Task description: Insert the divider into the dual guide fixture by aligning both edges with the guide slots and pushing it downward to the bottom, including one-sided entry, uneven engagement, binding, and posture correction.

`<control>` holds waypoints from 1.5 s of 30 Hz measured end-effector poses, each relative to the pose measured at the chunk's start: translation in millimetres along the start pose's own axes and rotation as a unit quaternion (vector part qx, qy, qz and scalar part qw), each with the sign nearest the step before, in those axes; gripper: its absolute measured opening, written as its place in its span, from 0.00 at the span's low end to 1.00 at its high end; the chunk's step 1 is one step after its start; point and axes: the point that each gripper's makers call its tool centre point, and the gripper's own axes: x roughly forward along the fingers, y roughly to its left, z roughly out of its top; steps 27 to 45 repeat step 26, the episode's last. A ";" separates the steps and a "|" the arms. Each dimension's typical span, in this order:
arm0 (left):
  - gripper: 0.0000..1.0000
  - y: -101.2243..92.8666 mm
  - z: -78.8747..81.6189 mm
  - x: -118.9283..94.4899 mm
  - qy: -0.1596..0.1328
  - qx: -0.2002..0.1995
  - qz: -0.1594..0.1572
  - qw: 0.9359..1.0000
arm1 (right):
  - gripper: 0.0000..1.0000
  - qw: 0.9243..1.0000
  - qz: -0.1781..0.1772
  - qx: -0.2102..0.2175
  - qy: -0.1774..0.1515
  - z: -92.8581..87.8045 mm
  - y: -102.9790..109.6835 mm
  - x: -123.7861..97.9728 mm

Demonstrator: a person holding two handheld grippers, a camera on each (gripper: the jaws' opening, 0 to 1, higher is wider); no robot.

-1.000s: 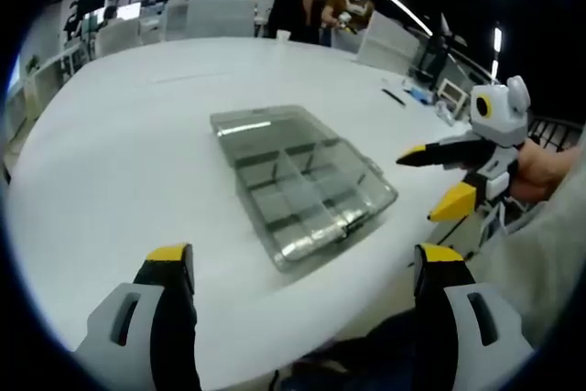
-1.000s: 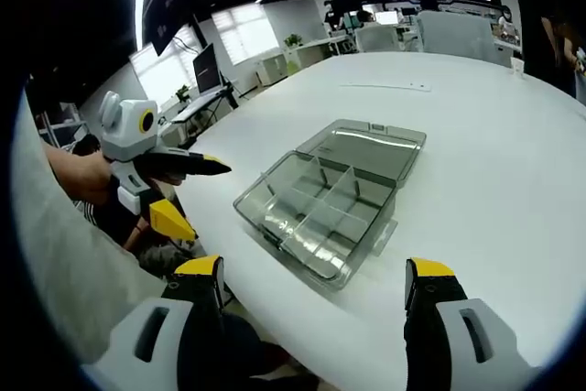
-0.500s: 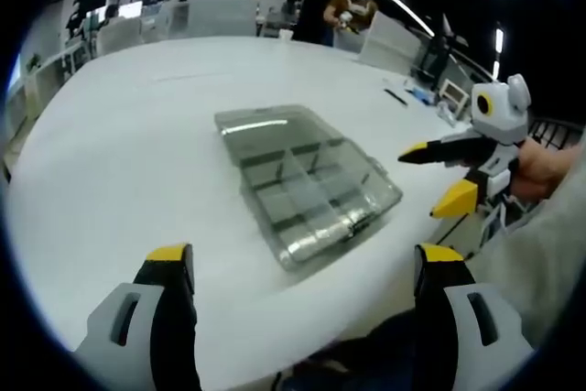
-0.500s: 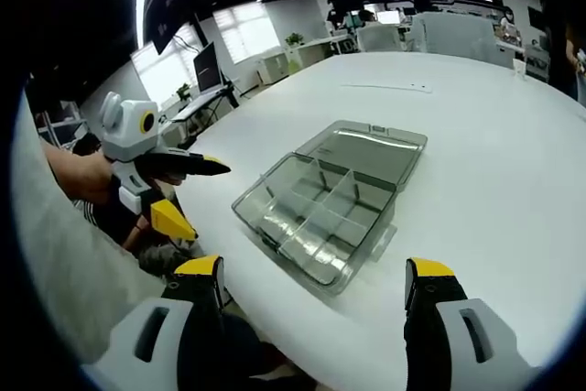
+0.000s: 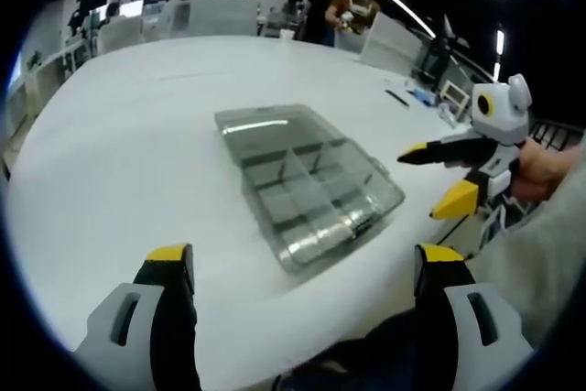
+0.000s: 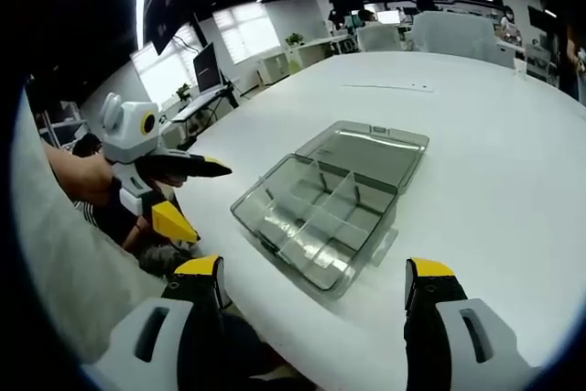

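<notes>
Though near table edge: tray (image 5: 307,185) (unobstructed)

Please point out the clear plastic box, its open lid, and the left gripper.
clear plastic box (image 6: 316,217), right gripper view, on its divided tray.
open lid (image 6: 366,148), right gripper view, on its flat panel.
left gripper (image 5: 302,272), left gripper view, midway between its yellow fingertips.

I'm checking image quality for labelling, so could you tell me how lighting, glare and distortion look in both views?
Left gripper view: fisheye bends the white table edge; ceiling strips glare on the clear box lid; background soft. Right gripper view: same curving, bright window behind, a pale reflection on the box lid; both grippers sharp, jaws open.
</notes>
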 end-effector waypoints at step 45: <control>0.98 -0.6 3.1 6.2 0.007 0.009 -0.009 1.000 | 0.79 1.000 -0.003 0.004 0.006 -2.2 -2.5 2.7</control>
